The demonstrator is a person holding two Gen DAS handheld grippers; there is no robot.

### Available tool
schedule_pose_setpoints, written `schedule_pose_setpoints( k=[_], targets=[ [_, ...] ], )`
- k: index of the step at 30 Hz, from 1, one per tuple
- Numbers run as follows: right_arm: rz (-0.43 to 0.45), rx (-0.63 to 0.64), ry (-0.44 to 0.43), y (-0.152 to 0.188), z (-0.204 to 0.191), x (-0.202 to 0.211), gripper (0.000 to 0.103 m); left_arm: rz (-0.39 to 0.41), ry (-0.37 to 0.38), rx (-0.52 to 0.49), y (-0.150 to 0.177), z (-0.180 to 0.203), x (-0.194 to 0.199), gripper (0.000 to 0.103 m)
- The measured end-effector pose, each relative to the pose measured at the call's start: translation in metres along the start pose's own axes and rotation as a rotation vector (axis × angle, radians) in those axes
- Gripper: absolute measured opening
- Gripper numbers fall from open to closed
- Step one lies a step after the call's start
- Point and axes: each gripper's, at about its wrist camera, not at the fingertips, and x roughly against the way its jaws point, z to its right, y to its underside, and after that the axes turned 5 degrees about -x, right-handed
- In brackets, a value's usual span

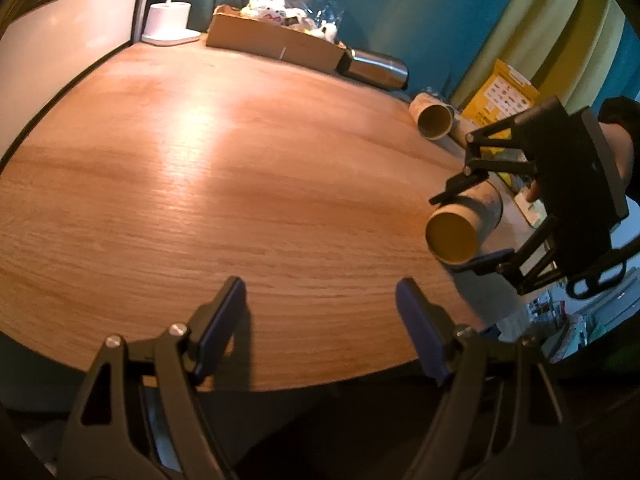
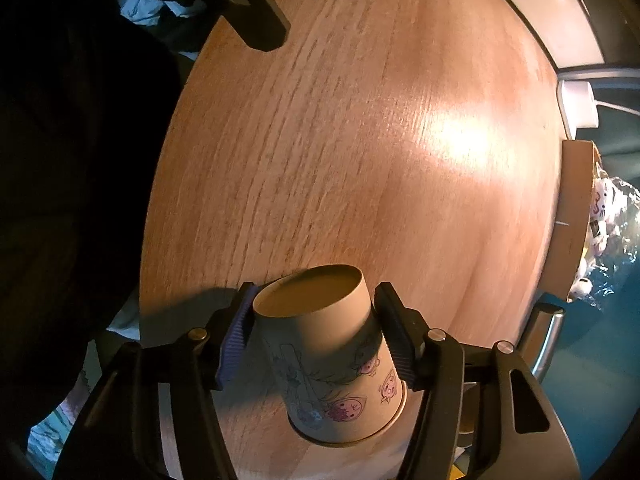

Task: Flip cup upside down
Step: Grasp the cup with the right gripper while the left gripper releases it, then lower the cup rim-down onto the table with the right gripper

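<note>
The right gripper (image 2: 316, 332) pinched the cup (image 2: 332, 356) by its sides, held tilted above the table (image 2: 360, 140) near its edge. The left gripper (image 1: 320, 320) hung spread, holding nothing.

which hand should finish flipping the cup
Right. Its gripper already clamps the cup, held above the table. The left gripper is open, holding nothing, away from the cup.

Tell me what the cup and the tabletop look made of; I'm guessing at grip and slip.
The cup, clamped in the right gripper, looks like thin matte paper: rolled rim, printed cartoon figures, plain tan base. The table looks like wood or wood-look laminate: streaky grain, with a glossy patch of lamp glare suggesting a smooth sealed finish.
</note>
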Motion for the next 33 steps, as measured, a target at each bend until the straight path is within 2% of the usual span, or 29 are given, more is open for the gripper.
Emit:
schedule_pose_setpoints(
  k=[5, 8, 11, 16, 18, 21, 27, 33],
  targets=[
    [0.023, -0.045, 0.02, -0.001, 0.011, 0.005, 0.063, 0.008, -0.004, -0.023, -0.006, 0.007, 0.004, 0.079],
    [0.071, -0.135, 0.049, 0.006, 0.022, 0.018, 0.062, 0.007, -0.002, -0.05, -0.013, 0.015, 0.004, 0.079],
    [0.165, -0.297, 0.086, 0.024, 0.032, 0.035, 0.062, 0.019, 0.004, -0.076, -0.021, 0.024, 0.002, 0.079],
    [0.366, -0.664, 0.164, 0.067, 0.043, 0.055, 0.062, 0.036, -0.014, -0.128, -0.041, 0.044, -0.007, 0.079],
    [0.451, -0.83, 0.199, 0.082, 0.039, 0.064, 0.062, 0.044, -0.009, -0.164, -0.049, 0.052, -0.011, 0.079],
    [0.571, -1.011, 0.224, 0.1, 0.03, 0.067, 0.062, 0.055, -0.004, -0.214, -0.059, 0.063, -0.02, 0.079],
    [0.741, -1.338, 0.261, 0.127, 0.014, 0.052, 0.062, 0.019, 0.008, -0.305, -0.077, 0.084, -0.042, 0.079],
    [0.868, -1.537, 0.322, 0.156, -0.007, 0.045, 0.062, 0.002, 0.016, -0.37, -0.085, 0.1, -0.047, 0.079]
  ],
)
